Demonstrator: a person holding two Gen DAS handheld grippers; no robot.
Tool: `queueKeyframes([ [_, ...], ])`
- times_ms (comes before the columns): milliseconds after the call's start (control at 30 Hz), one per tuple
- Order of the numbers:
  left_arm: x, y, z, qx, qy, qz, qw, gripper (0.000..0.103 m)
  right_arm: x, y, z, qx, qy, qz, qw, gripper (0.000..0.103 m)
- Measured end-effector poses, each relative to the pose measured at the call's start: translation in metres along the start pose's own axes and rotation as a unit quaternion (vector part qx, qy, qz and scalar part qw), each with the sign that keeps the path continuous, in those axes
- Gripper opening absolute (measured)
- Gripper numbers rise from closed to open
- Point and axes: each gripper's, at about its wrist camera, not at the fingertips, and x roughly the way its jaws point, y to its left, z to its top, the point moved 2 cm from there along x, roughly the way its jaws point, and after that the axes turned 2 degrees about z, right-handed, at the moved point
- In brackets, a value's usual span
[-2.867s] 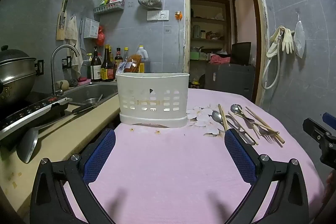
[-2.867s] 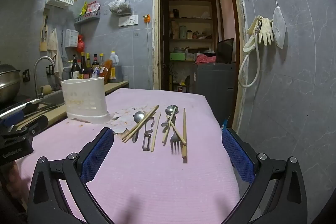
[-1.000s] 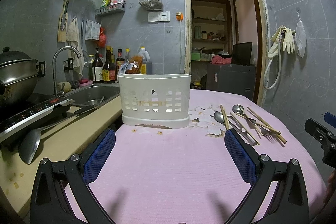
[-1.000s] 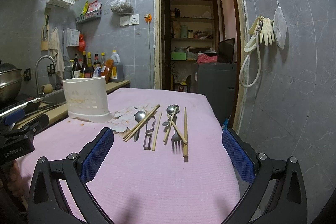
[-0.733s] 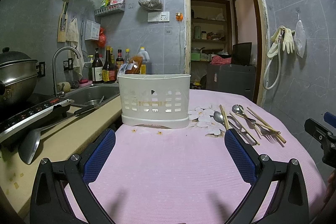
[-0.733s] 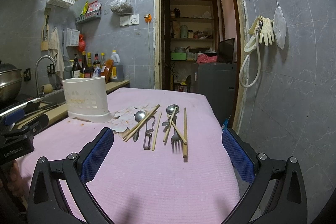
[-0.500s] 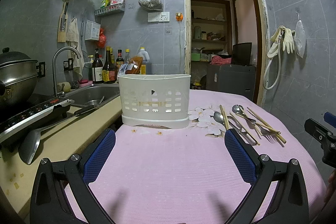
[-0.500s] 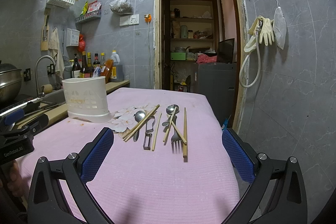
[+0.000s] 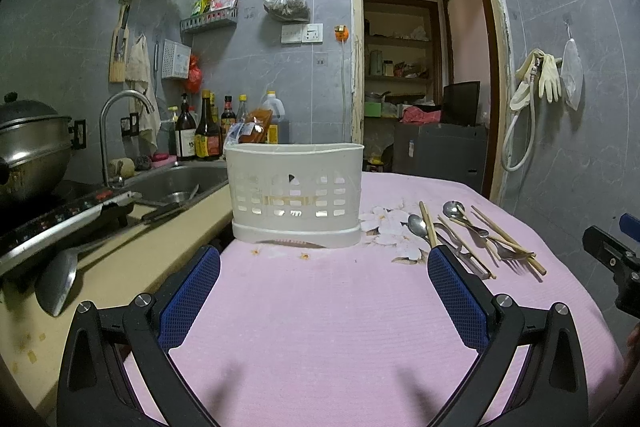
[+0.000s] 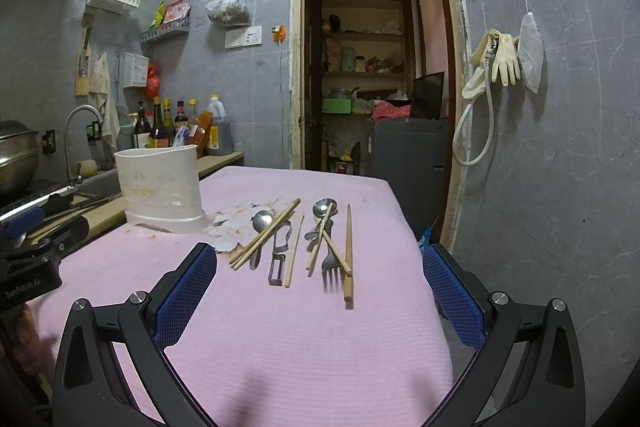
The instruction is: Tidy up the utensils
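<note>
Both tongs spread wide, gripping nothing: left tongs (image 9: 323, 277) face the white utensil caddy (image 9: 295, 194) on the pink-clothed worktop (image 10: 304, 327); right tongs (image 10: 319, 277) face loose chopsticks (image 10: 348, 250), spoons (image 10: 262, 221), fork (image 10: 330, 269), peeler (image 10: 279, 251) right of caddy.

Left tongs (image 9: 324, 267) edged a bit nearer caddy (image 9: 295, 195) — else same.

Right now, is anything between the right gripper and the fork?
Nothing visible: bare pink cloth lies between the open right gripper and the fork. A chopstick does lie across the fork's handle.
</note>
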Motion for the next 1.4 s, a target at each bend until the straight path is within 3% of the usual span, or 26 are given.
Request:
queueKeyframes([
  [267,0.011,-0.003,0.018,0.013,-0.013,-0.003,0.9998,0.102,0.005,-0.013,0.008,-0.006,0.001,-0.018,1.0,0.103],
  [633,0.046,-0.023,0.062,0.022,-0.007,-0.027,0.9993,0.102,0.031,-0.033,0.053,-0.047,-0.016,-0.025,0.998,0.103],
  [967,0.104,-0.061,0.08,0.078,0.041,-0.084,0.9925,0.102,0.087,-0.054,0.087,-0.091,0.004,-0.017,0.996,0.103],
  [1400,0.18,-0.086,0.066,0.078,0.098,-0.102,0.9868,0.101,0.152,-0.07,0.088,-0.07,0.034,0.003,0.997,0.102],
])
